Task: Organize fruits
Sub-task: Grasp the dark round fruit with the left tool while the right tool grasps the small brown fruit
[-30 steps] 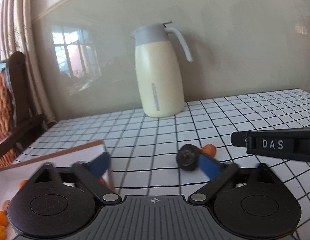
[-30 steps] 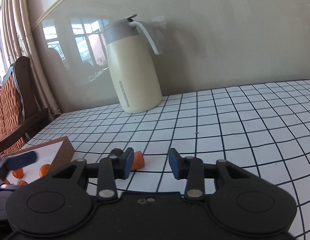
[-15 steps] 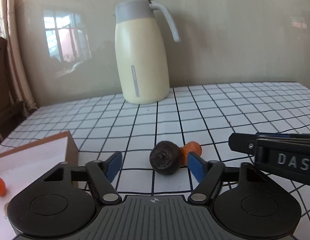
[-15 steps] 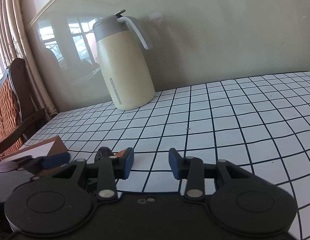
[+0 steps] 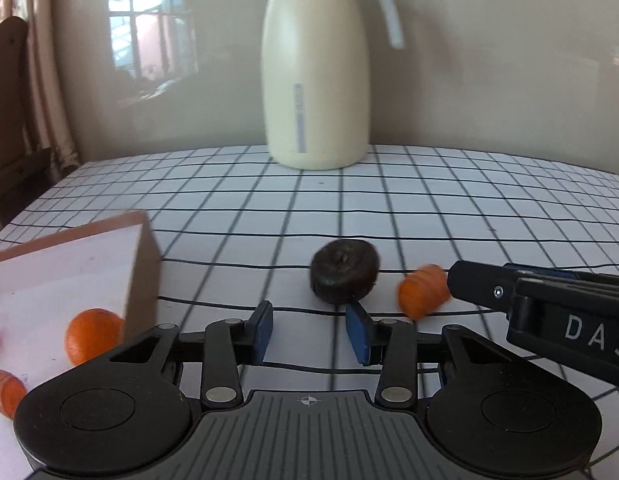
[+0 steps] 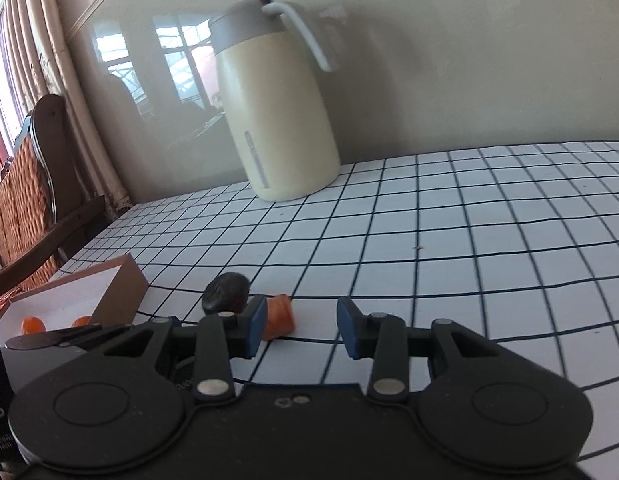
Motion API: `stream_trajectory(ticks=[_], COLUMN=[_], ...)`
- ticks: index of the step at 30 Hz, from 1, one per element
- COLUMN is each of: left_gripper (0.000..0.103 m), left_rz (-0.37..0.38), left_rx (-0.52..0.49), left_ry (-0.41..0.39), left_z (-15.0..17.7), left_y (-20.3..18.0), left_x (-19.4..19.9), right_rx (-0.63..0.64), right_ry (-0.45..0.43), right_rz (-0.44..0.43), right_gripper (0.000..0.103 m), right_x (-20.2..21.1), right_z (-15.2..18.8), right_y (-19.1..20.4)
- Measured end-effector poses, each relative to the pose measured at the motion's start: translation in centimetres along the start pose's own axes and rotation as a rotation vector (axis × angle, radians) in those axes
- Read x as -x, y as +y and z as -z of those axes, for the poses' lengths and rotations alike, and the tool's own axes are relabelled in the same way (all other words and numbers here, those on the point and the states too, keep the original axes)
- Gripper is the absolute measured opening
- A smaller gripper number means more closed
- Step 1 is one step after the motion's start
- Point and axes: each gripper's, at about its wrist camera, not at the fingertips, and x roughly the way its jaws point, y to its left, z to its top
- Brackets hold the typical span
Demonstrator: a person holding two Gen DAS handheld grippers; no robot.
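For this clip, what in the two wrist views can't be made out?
- Box: cut off by the left wrist view's left edge, so its fruit count is unknown.
- Orange piece: partly behind the right claw's left finger in the right wrist view.
- Left claw: closing; contact with the dark fruit unclear.

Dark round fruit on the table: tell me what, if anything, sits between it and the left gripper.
Nothing visible. The dark fruit lies just beyond the left gripper, whose jaws are closing with only bare checked tablecloth between. The small orange fruit sits off to its right, beside the right gripper.
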Motion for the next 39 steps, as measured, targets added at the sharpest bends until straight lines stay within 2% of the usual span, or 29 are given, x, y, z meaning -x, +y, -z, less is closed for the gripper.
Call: stream_trajectory(ticks=[2, 6, 9, 10, 16, 22, 27, 30, 32, 35, 39], left_gripper=[0.042, 0.042, 0.042, 0.042, 0.042, 0.043, 0.042, 0.042, 0.043, 0.043, 0.043], left_rz=[0.014, -0.021, -0.025, -0.023, 0.013, 0.007, 0.023, 0.007, -0.013, 0.006, -0.004], left_rx=[0.007, -0.03, -0.043, -0.053, -0.096, -0.12, -0.11, -0.119, -0.165, -0.182, -0.215], left_ry=[-0.005, -0.022, -0.012, -0.01, -0.036, -0.046, -0.021, -0.05, -0.067, -0.048, -0.062], left_z=[-0.1, -0.2, -0.2, -0.2, -0.7, -1.3, -1.6, -1.6, -1.6, -1.8, -1.9], left_y=[0.4, 0.6, 0.6, 0.5, -0.7, -1.8, -1.8, -1.6, -1.9, -2.0, -2.4], left_x=[0.0, 0.4, 0.0, -0.1, -0.1, -0.7, -1.5, -1.4, -1.3, -1.6, -1.6], right_rx=[0.006, 0.017, 0.008, 0.01, 0.024, 0.008, -0.078, -0.097, -0.091, -0.088, -0.094], right_ry=[0.011, 0.035, 0.05, 0.048, 0.026, 0.016, 0.038, 0.027, 0.032, 0.043, 0.057], right_rz=[-0.009, -0.015, -0.012, -0.016, -0.002, 0.041, -0.018, -0.047, -0.048, -0.038, -0.032], right_gripper=[0.03, 0.03, 0.022, 0.017, 0.016, 0.011, 0.011, 0.016, 0.021, 0.021, 0.022], right_x=[-0.5, -1.5, -2.1, -2.1, -0.9, 0.1, -0.5, -0.5, -0.7, -1.1, -1.6], right_z=[-0.2, -0.3, 0.0, 0.0, -0.2, -0.6, -0.7, -0.7, -0.7, -0.6, -0.7], right_y=[0.3, 0.6, 0.8, 0.8, 0.4, -0.5, -1.3, -1.2, -1.0, -1.0, -1.2])
